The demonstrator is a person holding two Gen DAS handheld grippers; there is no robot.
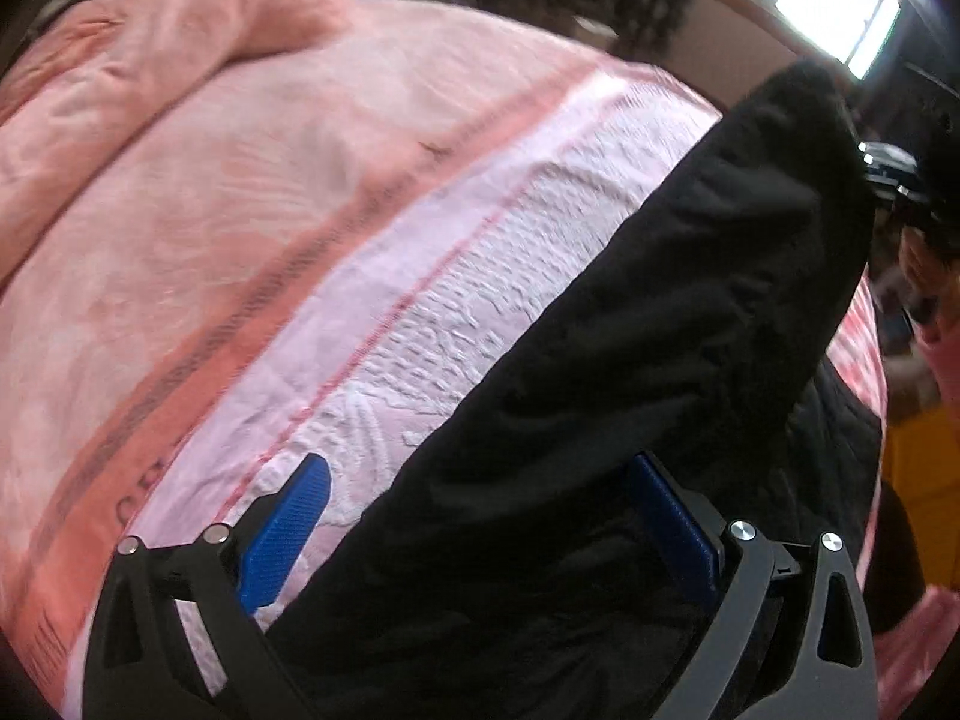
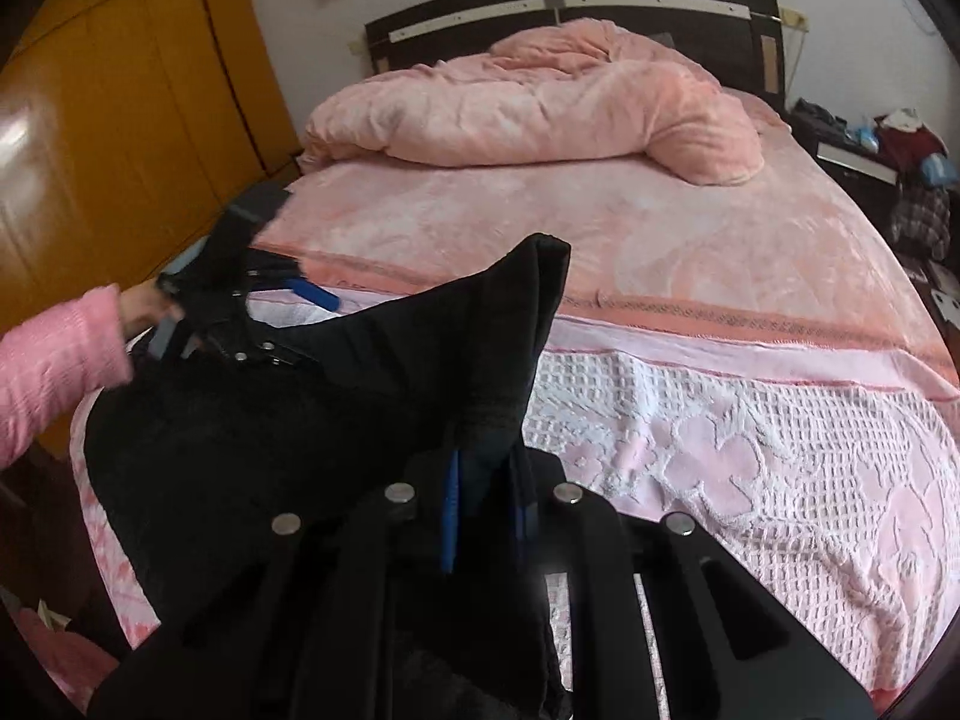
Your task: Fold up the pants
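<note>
Pants, black, lie bunched at the bed's near edge, no fold yet made: my right tongs pinch a raised corner, my left tongs hang spread above the cloth.

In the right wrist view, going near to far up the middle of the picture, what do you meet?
Right claw shut on the black pants → white-patterned bedspread → pink blanket → bunched pink duvet → dark headboard.
</note>
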